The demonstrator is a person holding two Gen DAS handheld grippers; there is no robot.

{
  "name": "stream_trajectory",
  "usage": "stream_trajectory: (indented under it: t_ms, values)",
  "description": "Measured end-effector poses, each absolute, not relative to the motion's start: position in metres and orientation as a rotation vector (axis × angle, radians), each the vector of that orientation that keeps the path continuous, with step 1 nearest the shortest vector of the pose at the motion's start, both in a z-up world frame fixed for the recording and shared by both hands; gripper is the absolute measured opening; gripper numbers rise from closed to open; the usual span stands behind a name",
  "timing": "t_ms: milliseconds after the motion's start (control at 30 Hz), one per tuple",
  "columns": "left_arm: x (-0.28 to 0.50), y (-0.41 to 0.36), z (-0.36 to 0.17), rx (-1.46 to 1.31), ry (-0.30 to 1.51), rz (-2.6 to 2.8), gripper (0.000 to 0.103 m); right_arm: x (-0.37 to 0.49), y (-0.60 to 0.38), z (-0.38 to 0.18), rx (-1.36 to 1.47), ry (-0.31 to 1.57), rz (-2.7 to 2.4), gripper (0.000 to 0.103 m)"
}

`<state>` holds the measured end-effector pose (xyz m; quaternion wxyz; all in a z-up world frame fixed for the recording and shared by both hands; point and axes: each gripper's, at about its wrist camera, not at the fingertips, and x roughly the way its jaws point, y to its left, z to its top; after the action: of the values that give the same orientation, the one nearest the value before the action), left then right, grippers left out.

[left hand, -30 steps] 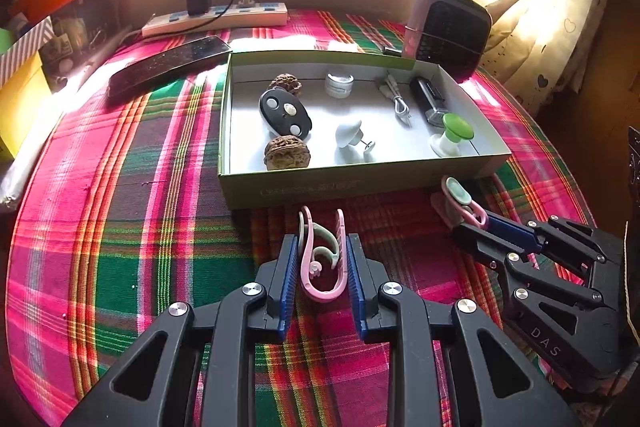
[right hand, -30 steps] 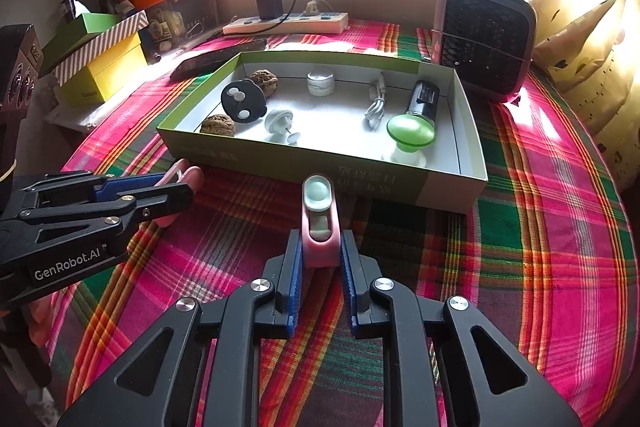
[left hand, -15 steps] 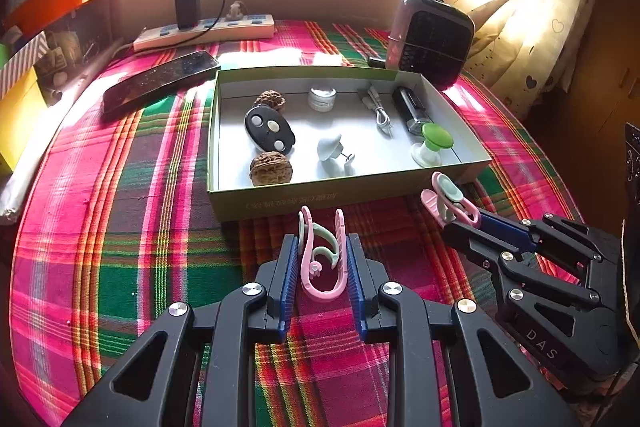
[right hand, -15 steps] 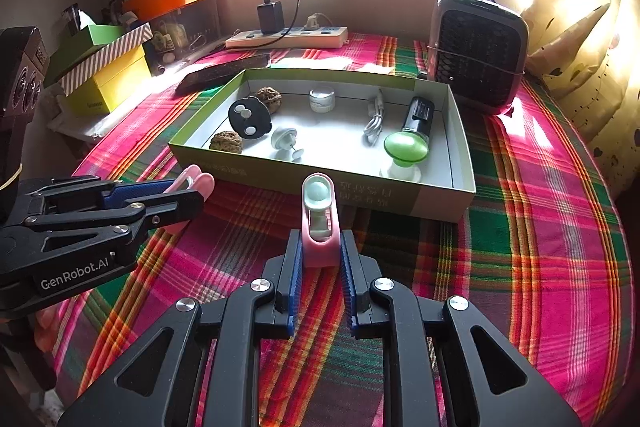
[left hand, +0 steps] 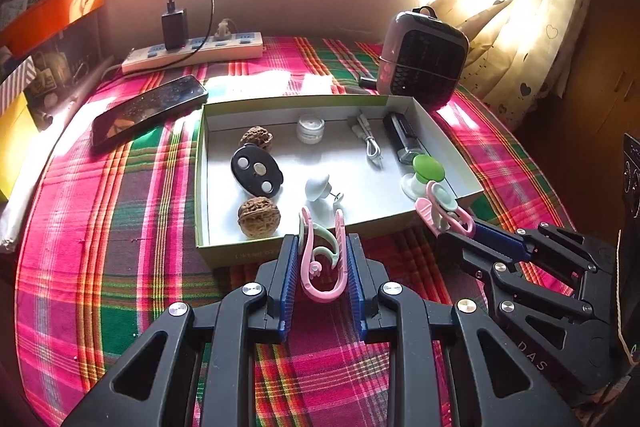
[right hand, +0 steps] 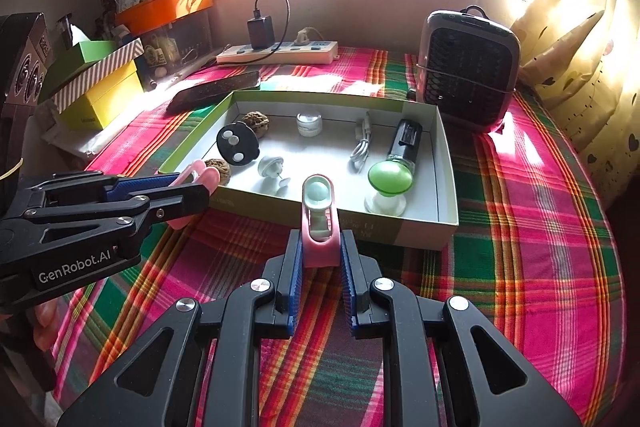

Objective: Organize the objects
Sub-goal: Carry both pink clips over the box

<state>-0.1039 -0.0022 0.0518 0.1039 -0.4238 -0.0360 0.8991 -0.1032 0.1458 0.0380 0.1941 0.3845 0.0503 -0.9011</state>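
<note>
My left gripper [left hand: 322, 243] is shut on a pink and pale green clip [left hand: 323, 295], held just in front of the near wall of a green-edged white box [left hand: 236, 255]. The clip's tips overlap that wall in the left wrist view. My right gripper [right hand: 320, 243] is shut on a pink clip with a mint pad [right hand: 318, 199], also before the box's front wall [right hand: 360, 227]. From the left wrist, the right gripper [left hand: 456, 231] and its clip [left hand: 438, 205] sit by the box's near right corner. The left gripper [right hand: 192, 187] appears at the box's near left corner.
Inside the box lie two walnuts, a black oval fob [left hand: 256, 171], a white knob, a small jar, a white cable, a black device and a green-topped knob [right hand: 390, 179]. A phone [left hand: 148, 111], power strip [left hand: 192, 51] and small heater [left hand: 424, 59] stand behind it. Yellow boxes [right hand: 100, 95] are far left.
My left gripper has risen a little with its clip, so the box now sits lower in its view. The right gripper has stayed roughly where it was, still holding its clip.
</note>
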Motion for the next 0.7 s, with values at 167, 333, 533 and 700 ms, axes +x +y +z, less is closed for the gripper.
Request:
stream_trajectory:
  t_ms: [167,333,533,700]
  values:
    - [-0.115,-0.001,0.055,-1.24,-0.095,2.655,0.022,-0.114,0.144,0.04,1.071,0.146,-2.53,0.018]
    - [-0.127,0.001,0.054,-1.244,-0.081,2.65,0.022,-0.126,0.142,0.039,1.079,0.143,-2.524,0.018]
    - [-0.143,0.001,0.054,-1.245,-0.078,2.641,0.022,-0.138,0.141,0.035,1.091,0.145,-2.52,0.018]
    - [-0.156,0.002,0.05,-1.259,-0.075,2.633,0.022,-0.15,0.14,0.033,1.113,0.152,-2.511,0.018]
